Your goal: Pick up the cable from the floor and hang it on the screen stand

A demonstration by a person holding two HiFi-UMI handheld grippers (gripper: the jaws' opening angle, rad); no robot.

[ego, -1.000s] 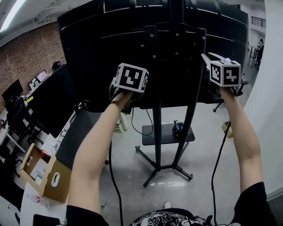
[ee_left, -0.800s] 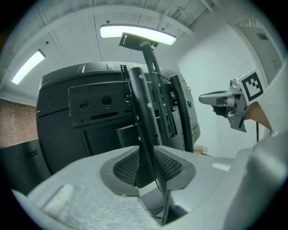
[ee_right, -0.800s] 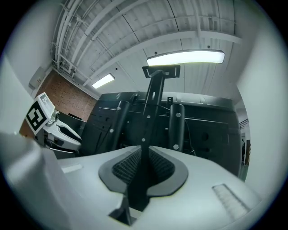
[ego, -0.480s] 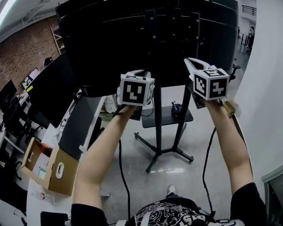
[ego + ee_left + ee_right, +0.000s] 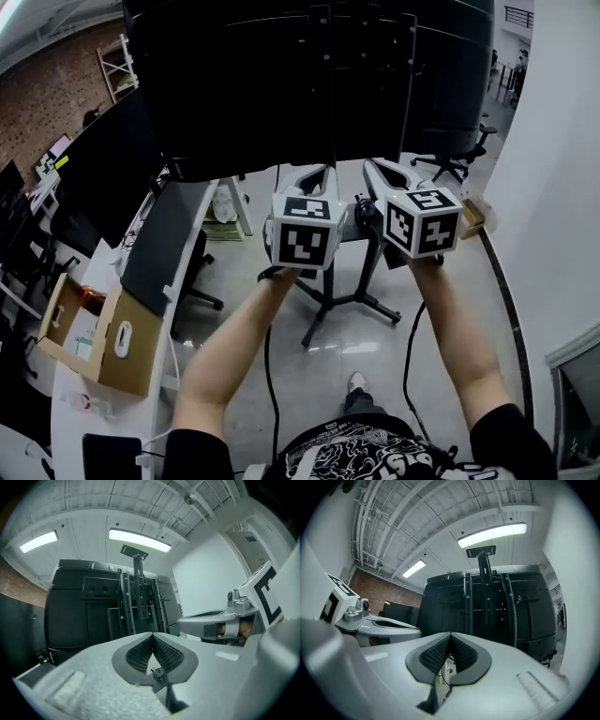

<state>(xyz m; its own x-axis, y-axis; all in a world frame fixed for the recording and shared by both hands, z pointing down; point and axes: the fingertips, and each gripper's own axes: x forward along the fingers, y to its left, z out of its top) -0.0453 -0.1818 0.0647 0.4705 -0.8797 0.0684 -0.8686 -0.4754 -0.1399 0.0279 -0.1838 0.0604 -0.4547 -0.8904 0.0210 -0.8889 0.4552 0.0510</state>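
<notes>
Left claw (image 5: pixel 314 172) and right claw (image 5: pixel 373 169), both clenched empty, lower and closer together than before

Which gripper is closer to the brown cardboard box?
Left. The cardboard box sits on the desk at the person's left. The left gripper is on that side, and the right gripper is beyond it, farther right.

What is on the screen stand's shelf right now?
A dark bundle shows on the shelf. The left hand-held gripper and right hand-held gripper, both shut and empty, cover the rest, so anything else there is hidden.
</notes>
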